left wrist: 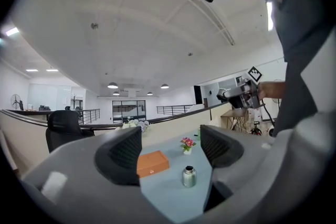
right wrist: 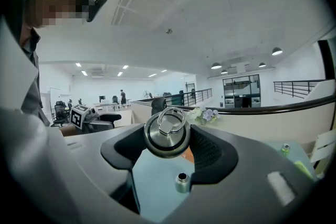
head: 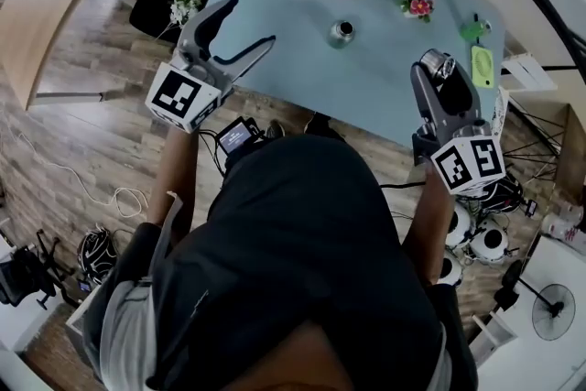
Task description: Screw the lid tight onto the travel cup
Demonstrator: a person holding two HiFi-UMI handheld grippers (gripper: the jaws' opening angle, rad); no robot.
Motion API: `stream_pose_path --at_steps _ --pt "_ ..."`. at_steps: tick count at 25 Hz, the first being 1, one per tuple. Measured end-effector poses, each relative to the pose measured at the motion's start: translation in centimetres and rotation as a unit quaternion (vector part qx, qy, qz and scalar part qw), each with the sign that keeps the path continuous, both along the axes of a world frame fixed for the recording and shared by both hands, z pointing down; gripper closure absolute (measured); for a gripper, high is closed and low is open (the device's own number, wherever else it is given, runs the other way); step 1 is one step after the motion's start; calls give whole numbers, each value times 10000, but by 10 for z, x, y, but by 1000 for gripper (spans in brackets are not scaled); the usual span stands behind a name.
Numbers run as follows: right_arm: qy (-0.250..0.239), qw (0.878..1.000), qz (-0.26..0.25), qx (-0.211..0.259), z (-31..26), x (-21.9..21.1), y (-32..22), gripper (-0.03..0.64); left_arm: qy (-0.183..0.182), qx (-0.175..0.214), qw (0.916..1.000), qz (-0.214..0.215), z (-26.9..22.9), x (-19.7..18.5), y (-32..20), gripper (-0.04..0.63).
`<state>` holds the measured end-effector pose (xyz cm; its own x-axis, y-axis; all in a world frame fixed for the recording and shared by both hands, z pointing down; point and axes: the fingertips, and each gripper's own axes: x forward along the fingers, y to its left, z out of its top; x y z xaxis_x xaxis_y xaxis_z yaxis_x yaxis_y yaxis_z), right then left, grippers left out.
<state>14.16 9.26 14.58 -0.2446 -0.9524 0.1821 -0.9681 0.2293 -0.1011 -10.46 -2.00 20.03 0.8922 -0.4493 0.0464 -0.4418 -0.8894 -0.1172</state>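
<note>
Left gripper (head: 249,23) is kept spread open and empty at the near edge of the pale blue table (head: 275,59). It is pointed at the small upright steel travel cup (head: 341,32), probably so that the cup can be steadied. Right gripper (head: 438,67) is clenched on the round steel lid with a ring handle (right wrist: 167,134), which is held raised and well apart from the uncovered cup mouth, so the screwing is not yet begun.

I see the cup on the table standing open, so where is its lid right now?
The lid is gripped in the right gripper, raised at the head view's right, apart from the cup.
</note>
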Motion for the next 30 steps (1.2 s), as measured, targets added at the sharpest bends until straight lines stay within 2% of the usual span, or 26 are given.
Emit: stream_pose_path --at_steps 7,13,24,30 --pt "-77 9983 -535 -202 23 1 -48 353 -304 -395 9987 -63 22 23 -13 193" --pt "-53 9948 -871 -530 56 9 -78 351 -343 -369 9982 328 49 58 -22 193" --pt "131 9808 -1487 -1254 132 3 -112 353 -826 -970 9896 673 141 124 -39 192" --pt "265 9728 -1714 -1534 167 0 -129 351 -963 -1101 9846 956 179 156 -46 190"
